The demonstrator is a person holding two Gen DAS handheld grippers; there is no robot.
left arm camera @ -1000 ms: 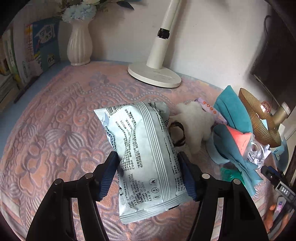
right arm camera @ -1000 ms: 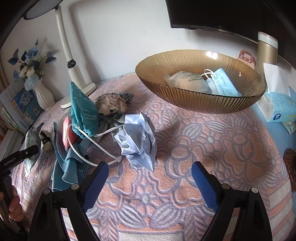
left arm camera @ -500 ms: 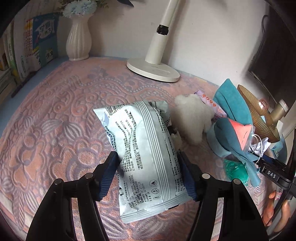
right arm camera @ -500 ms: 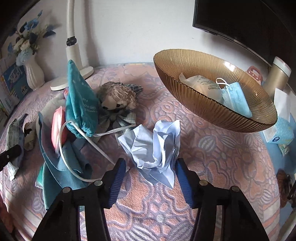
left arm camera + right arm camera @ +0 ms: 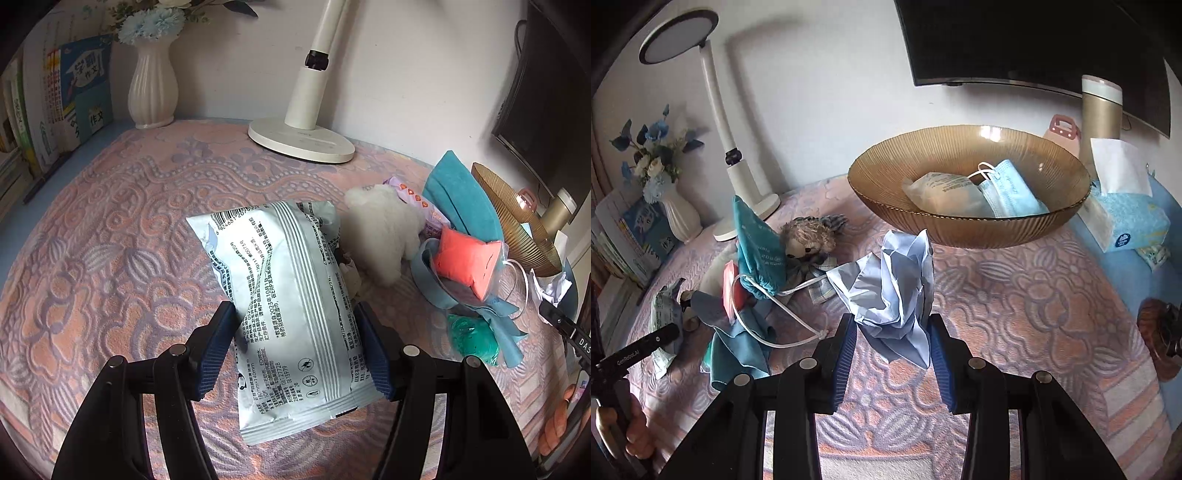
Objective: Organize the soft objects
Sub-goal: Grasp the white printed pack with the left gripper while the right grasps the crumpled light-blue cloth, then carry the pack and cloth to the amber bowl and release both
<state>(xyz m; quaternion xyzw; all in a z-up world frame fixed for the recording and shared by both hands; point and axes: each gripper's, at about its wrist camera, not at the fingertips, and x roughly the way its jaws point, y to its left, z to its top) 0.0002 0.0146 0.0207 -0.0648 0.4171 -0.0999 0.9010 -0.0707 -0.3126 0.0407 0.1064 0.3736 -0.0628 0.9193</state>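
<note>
My left gripper (image 5: 295, 332) is shut on a silvery wet-wipes packet (image 5: 288, 295) and holds it over the patterned cloth. My right gripper (image 5: 892, 328) is shut on a crumpled pale-blue plastic bag (image 5: 892, 291) just in front of the amber glass bowl (image 5: 923, 173). The bowl holds a wrapped packet (image 5: 945, 194) and a blue face mask (image 5: 1012, 192). A pile lies between the grippers: white plush (image 5: 384, 229), teal drawstring pouch (image 5: 755, 236), curly-haired doll (image 5: 809, 240), red pack (image 5: 465, 262), blue cloths (image 5: 738, 347).
A white desk lamp (image 5: 303, 136) and a white vase with flowers (image 5: 151, 92) stand at the back, books (image 5: 55, 99) at the left. A tissue box (image 5: 1126, 218) and a gold flask (image 5: 1100, 107) stand right of the bowl. A dark screen (image 5: 1015, 40) hangs behind.
My right gripper has closed on the pale-blue bag and lifted it toward the bowl. My left gripper keeps its hold on the packet and has shifted only slightly.
</note>
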